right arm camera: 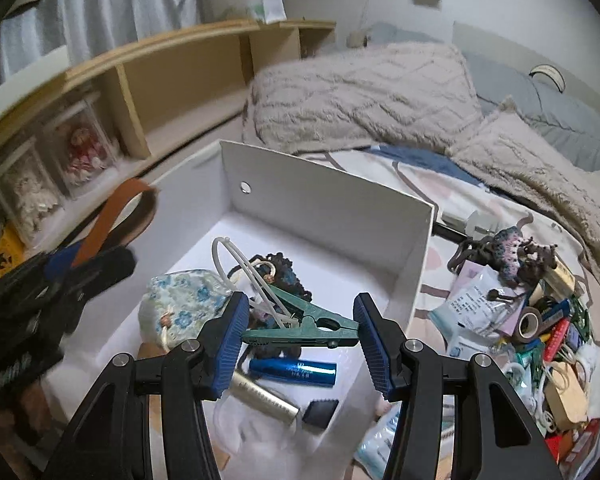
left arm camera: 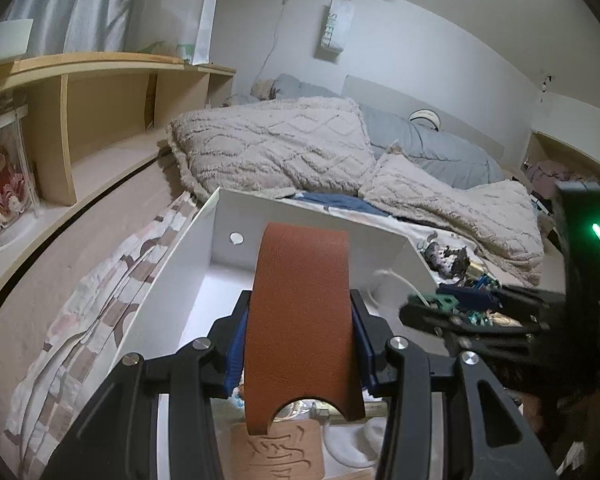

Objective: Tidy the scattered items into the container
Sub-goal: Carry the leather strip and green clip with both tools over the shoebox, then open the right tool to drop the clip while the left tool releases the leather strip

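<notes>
My left gripper (left arm camera: 300, 320) is shut on a brown leather strap (left arm camera: 300, 280), which stands up between the blue pads over the white box (left arm camera: 172, 264). In the right wrist view my right gripper (right arm camera: 300, 328) is shut on a green clothes peg (right arm camera: 300, 330), held crosswise above the white box (right arm camera: 332, 208). Inside the box lie a floral pouch (right arm camera: 184, 304), white zip ties (right arm camera: 240, 264), a blue tube (right arm camera: 292, 370), a silver tube (right arm camera: 264, 398) and a small black square (right arm camera: 320, 410). The left gripper (right arm camera: 80, 268) with the strap (right arm camera: 108, 216) shows blurred at the box's left side.
A heap of scattered small items (right arm camera: 540, 320) lies on the patterned sheet right of the box, among them a roll of tape (right arm camera: 529, 322) and a woolly toy animal (right arm camera: 512, 252). Fluffy beige blankets (right arm camera: 360, 92) lie behind. A wooden shelf (left arm camera: 100, 120) runs along the left.
</notes>
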A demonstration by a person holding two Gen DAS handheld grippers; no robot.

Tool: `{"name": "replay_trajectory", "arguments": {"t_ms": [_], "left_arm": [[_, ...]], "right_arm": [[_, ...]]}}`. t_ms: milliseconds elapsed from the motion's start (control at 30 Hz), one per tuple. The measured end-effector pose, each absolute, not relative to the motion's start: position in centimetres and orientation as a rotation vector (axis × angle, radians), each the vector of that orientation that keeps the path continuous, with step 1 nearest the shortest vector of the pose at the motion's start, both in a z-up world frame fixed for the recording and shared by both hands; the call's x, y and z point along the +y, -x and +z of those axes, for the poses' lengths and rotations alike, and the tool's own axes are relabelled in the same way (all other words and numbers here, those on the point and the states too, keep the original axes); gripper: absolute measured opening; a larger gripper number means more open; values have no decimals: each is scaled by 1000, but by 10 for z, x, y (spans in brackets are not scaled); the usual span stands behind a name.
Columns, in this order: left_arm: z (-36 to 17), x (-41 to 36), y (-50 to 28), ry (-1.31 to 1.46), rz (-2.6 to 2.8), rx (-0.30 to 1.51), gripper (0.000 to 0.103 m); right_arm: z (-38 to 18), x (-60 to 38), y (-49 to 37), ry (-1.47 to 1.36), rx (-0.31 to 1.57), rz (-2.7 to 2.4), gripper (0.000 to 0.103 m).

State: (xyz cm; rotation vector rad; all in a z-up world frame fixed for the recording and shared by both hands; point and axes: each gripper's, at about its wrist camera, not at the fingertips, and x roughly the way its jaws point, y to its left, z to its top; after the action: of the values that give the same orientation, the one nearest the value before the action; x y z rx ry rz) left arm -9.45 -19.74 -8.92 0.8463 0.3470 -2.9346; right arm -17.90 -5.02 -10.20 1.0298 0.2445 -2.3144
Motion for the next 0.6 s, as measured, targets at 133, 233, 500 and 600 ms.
{"name": "replay_trajectory", "arguments": {"t_ms": [133, 233, 500, 600], "left_arm": [[-93, -202, 96, -862, -2924, 362, 45], [-93, -204, 97, -865, -2922, 363, 45], [-95, -204, 102, -893, -2922, 342, 45], [-96, -204, 102, -910, -2923, 332, 45]], "right_arm": [[-104, -62, 195, -1060, 297, -2340, 55], [-103, -69, 209, -1081, 321, -2357, 55], [-108, -73, 234, -1121, 356, -2362, 55], [-112, -73, 239, -1138, 382, -2364, 55]]}}
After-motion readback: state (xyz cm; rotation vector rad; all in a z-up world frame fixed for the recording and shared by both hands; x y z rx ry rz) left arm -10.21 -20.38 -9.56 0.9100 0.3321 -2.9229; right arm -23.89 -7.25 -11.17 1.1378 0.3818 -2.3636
